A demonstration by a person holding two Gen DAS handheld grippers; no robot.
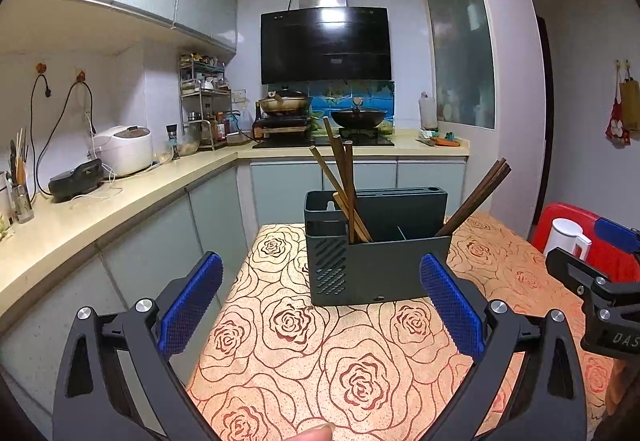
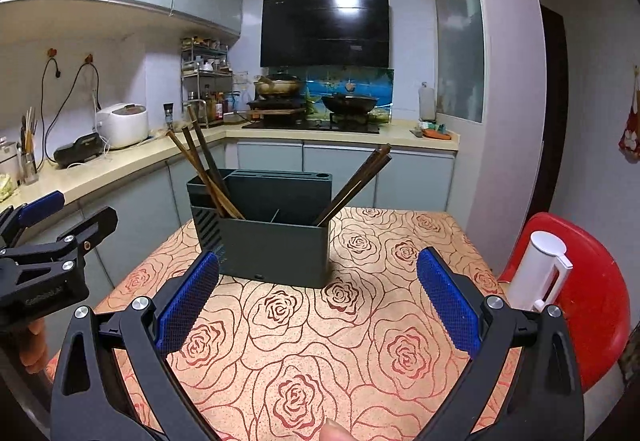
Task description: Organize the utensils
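Note:
A dark grey utensil holder stands on the rose-patterned table. Several wooden chopsticks lean in its left compartment. A darker pair of chopsticks leans out of its right compartment. My left gripper is open and empty, in front of the holder and above the table. My right gripper is open and empty, also in front of the holder. Each gripper shows at the edge of the other's view.
A red chair with a white kettle stands right of the table. An L-shaped counter runs left and behind, with a rice cooker, a spice rack and a stove with pans.

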